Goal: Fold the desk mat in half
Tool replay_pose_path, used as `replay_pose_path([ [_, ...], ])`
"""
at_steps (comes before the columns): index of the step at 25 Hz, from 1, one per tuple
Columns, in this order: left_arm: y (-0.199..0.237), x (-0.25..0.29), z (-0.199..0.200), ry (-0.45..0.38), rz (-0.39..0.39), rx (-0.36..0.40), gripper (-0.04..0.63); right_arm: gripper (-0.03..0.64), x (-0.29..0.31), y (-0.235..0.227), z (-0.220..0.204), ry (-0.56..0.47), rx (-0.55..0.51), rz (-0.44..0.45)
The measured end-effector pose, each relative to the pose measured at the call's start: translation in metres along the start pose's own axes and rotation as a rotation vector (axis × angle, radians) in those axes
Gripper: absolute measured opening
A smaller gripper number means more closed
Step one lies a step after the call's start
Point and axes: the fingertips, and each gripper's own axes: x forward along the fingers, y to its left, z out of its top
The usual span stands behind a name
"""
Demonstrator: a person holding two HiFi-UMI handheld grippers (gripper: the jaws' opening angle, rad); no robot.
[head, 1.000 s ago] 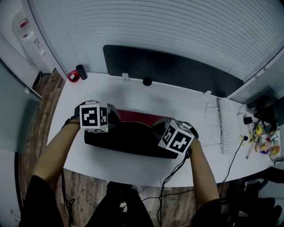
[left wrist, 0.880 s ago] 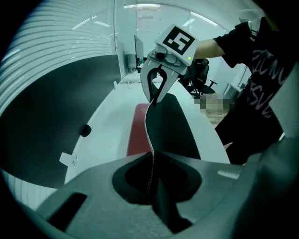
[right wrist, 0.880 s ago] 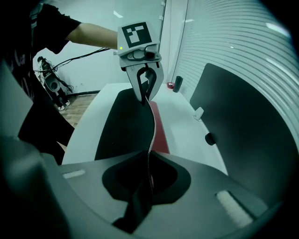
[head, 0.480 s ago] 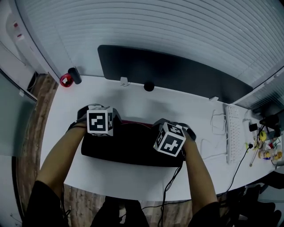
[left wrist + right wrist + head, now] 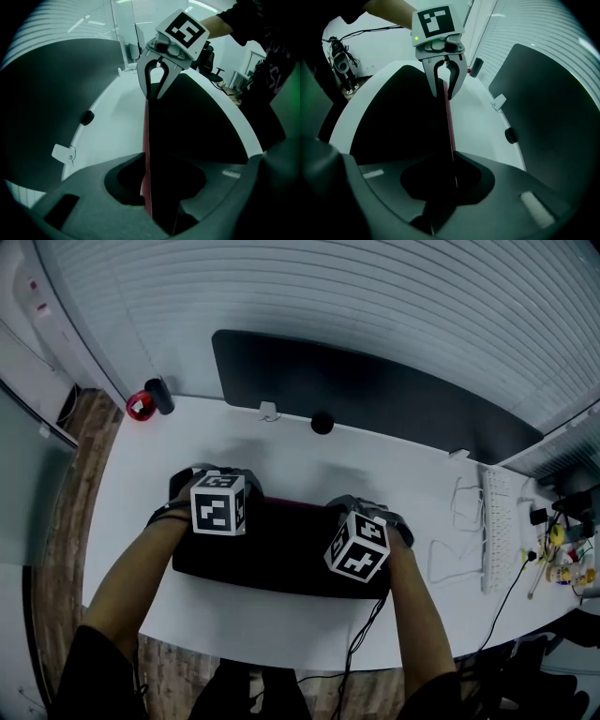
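Note:
The desk mat [image 5: 281,554], black on top and red underneath, lies folded over itself on the white desk [image 5: 281,451]. Its doubled far edge shows as a thin red line [image 5: 146,126] running between my two grippers, which face each other along it. My left gripper [image 5: 253,502] is at that edge's left end and my right gripper [image 5: 330,514] at its right end. In the left gripper view the edge passes between my jaws [image 5: 150,187], which are opening, with a gap beside it. The right gripper's [image 5: 452,173] jaws are opening too, the edge still between them.
A long black panel [image 5: 366,395] stands along the desk's back. A small black knob [image 5: 322,423] and a white clip [image 5: 270,412] sit in front of it. A red and black object [image 5: 142,405] is at the far left corner; a white keyboard [image 5: 495,531] and cables lie at the right.
The raised far edge of the mat has come down, and the red strip has shrunk to a thin line. Both grippers have shifted slightly along the edge.

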Motion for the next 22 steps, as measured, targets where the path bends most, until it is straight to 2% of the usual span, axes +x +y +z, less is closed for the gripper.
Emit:
replay_pose_path([
  [3,0.004,-0.002,-0.003,-0.013,0.020,-0.033,0.132,0.106,-0.001,-0.007,0.004,-0.065,0.057,-0.042],
  [7,0.011,-0.009,-0.003,-0.048,0.054,-0.081,0.132,0.110,-0.011,-0.020,0.010,-0.170,0.159,-0.105],
  [10,0.020,-0.021,0.002,-0.099,0.099,-0.137,0.132,0.110,-0.025,-0.032,0.014,-0.250,0.274,-0.142],
  [13,0.031,-0.043,0.013,-0.176,0.168,-0.227,0.132,0.107,-0.041,-0.042,0.018,-0.337,0.400,-0.182],
  [19,0.039,-0.086,0.037,-0.407,0.311,-0.452,0.132,0.109,-0.087,-0.053,0.025,-0.566,0.637,-0.276],
  [22,0.036,-0.098,0.035,-0.428,0.390,-0.484,0.099,0.086,-0.104,-0.052,0.025,-0.624,0.701,-0.333],
])
